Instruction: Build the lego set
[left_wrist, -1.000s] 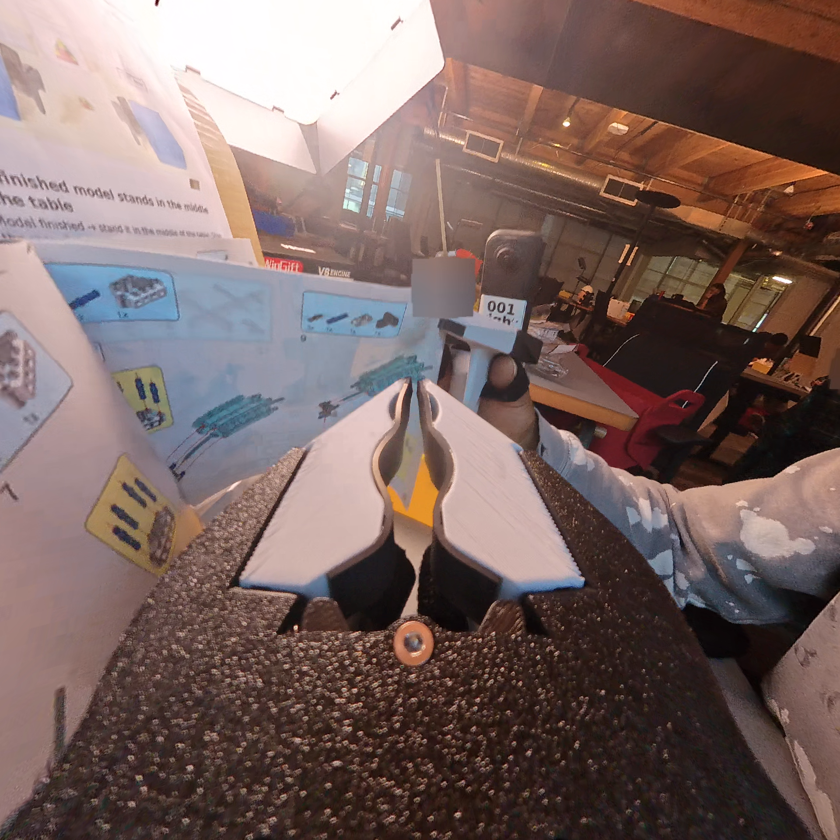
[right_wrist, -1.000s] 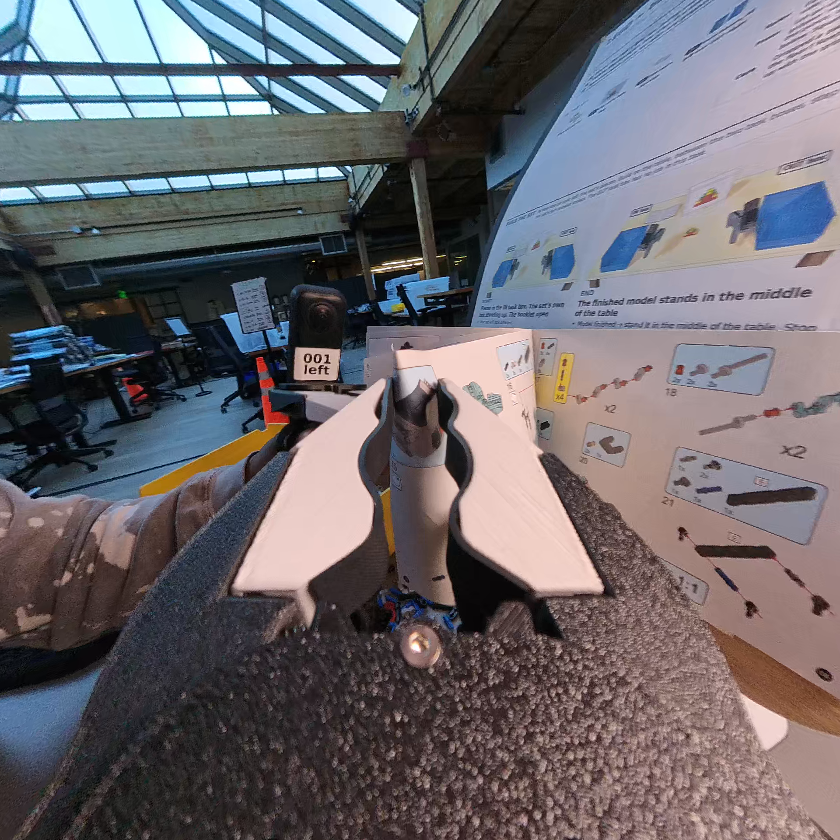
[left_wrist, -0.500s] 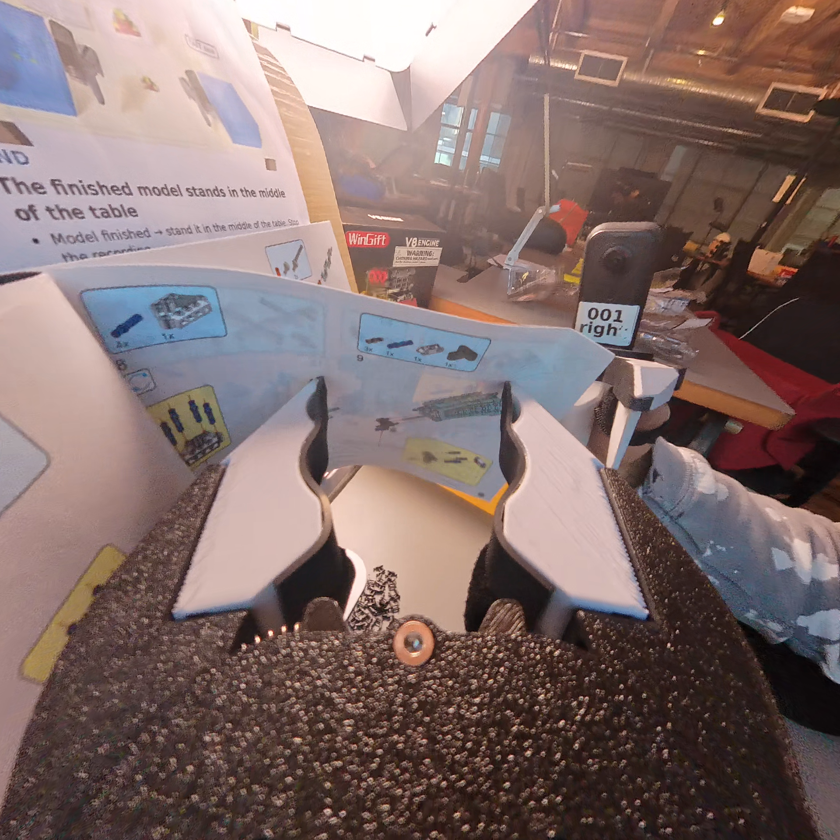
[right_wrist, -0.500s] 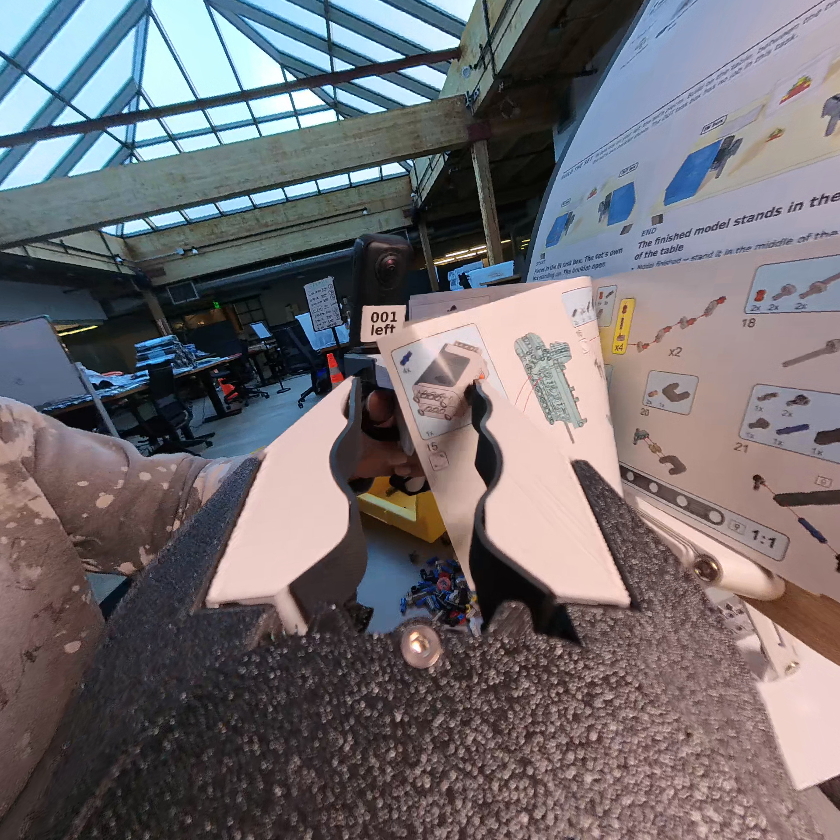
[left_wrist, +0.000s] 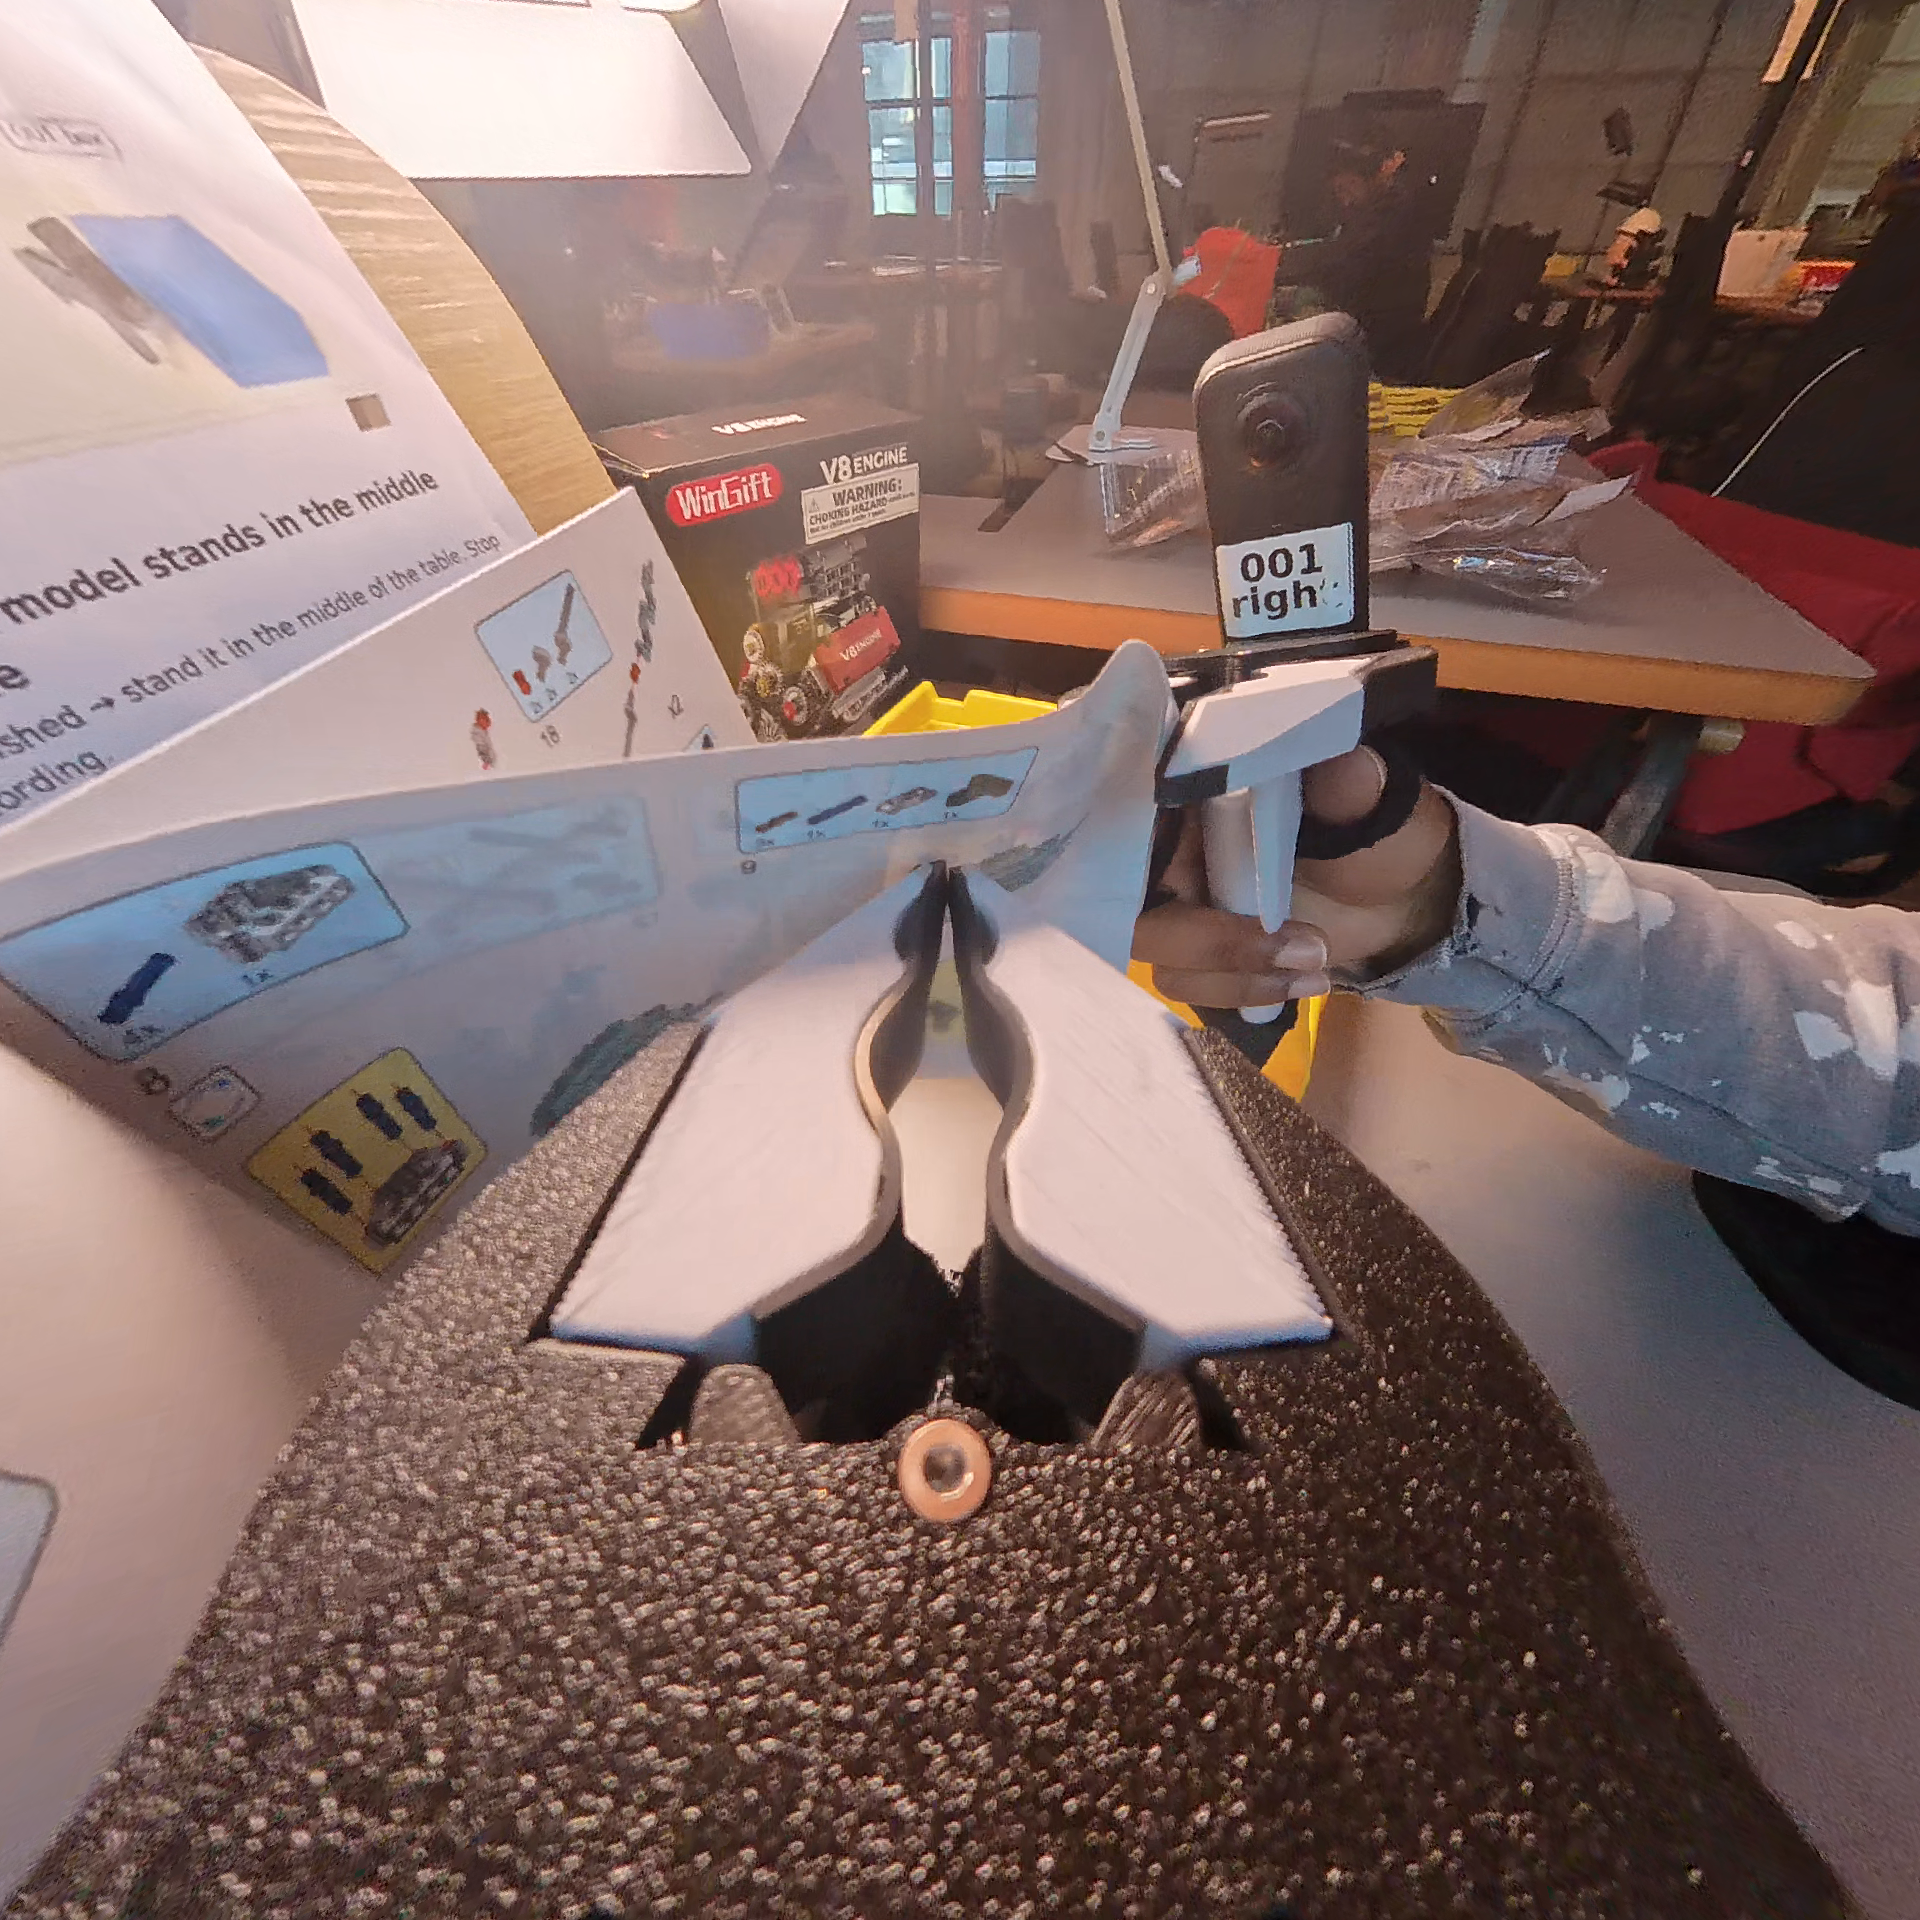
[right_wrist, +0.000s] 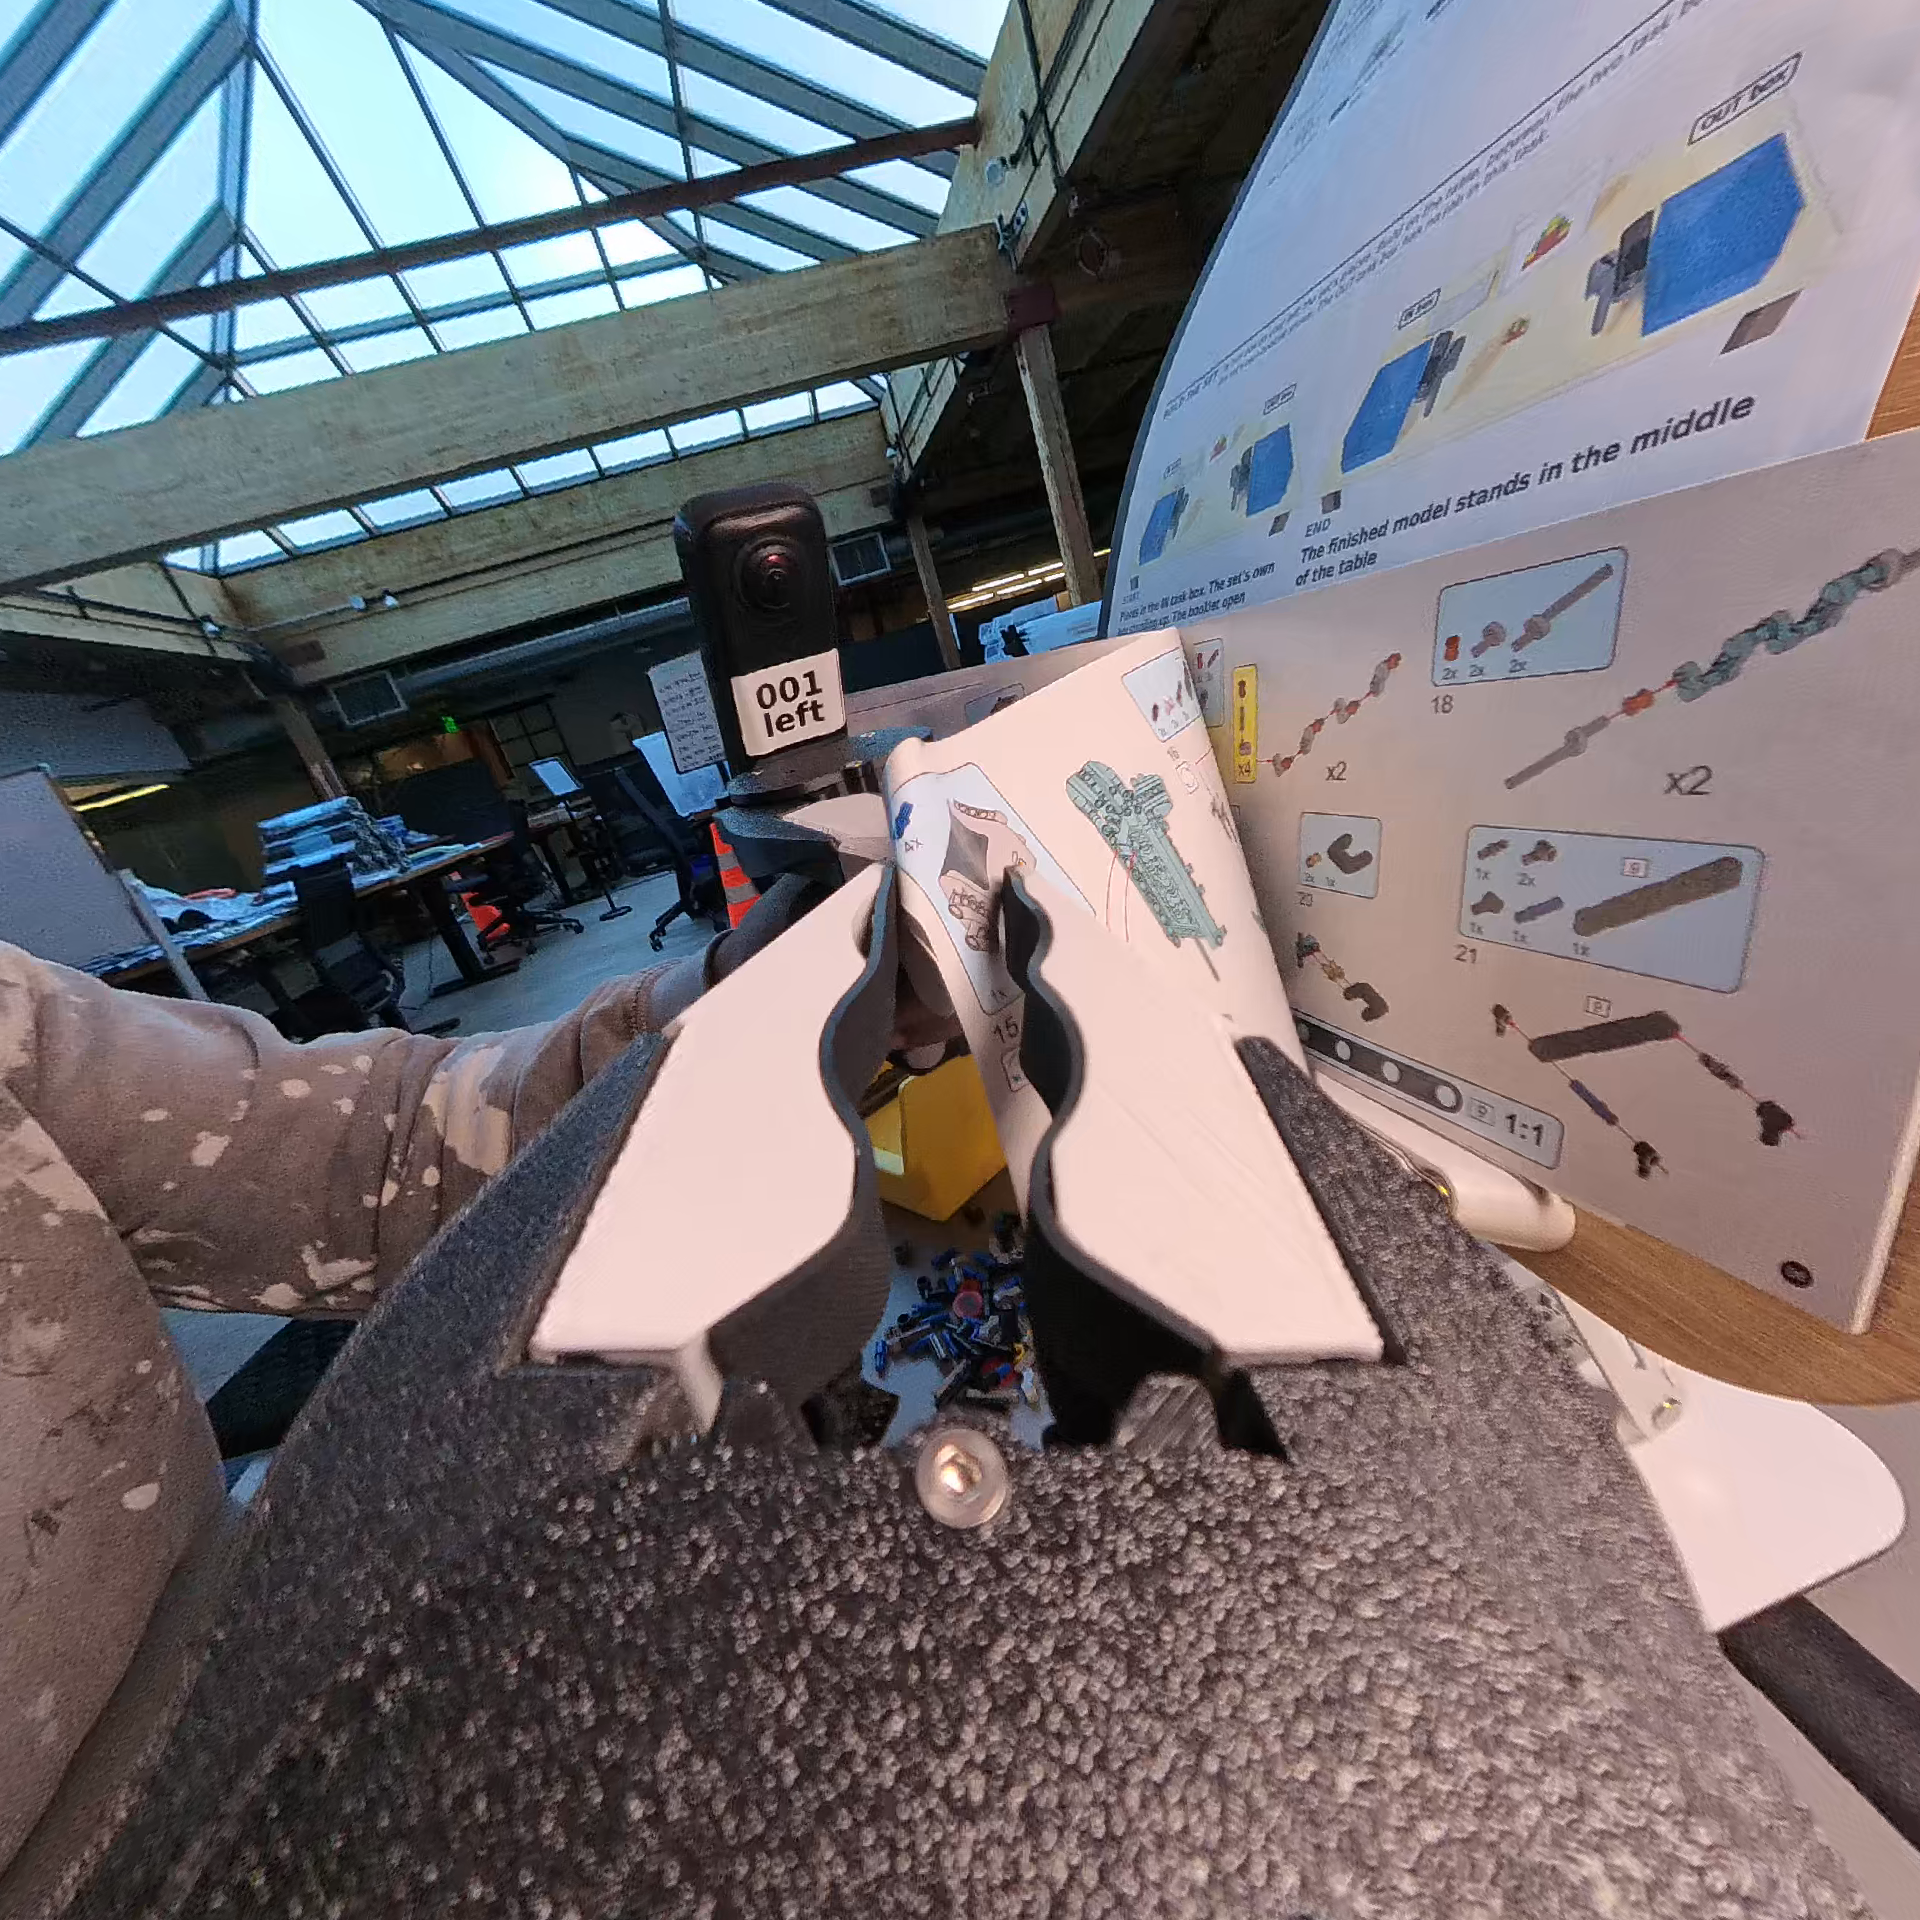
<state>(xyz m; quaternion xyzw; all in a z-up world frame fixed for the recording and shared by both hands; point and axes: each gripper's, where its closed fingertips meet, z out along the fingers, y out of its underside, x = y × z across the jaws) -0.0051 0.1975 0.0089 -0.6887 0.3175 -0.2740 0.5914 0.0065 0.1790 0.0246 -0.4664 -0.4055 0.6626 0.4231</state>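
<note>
fingers (left_wrist: 1081, 1132) of the left gripper (left_wrist: 943, 883) are pressed together at their tips, pinching the lower edge of a page of the instruction booklet (left_wrist: 436, 914), which bows up and away to the left. fingers (right_wrist: 1143, 1164) of the right gripper (right_wrist: 948, 894) stand a little apart, with the curled page (right_wrist: 1081, 831) of the same booklet between their tips; whether they grip it cannot be told. in the left wrist view the right gripper (left_wrist: 1174, 769) meets the page's far right corner, held level by a hand (left_wrist: 1330, 894) in a paint-flecked grey sleeve (left_wrist: 1662, 997), with a black camera (left_wrist: 1283, 488) on top. behind the booklet leans a printed instruction board (right_wrist: 1558, 312). below lie a yellow bin (right_wrist: 925, 1143) and a scatter of small building parts (right_wrist: 956, 1320) on the grey desk (left_wrist: 1558, 1299). a dark product box (left_wrist: 800, 582) stands farther back.
</note>
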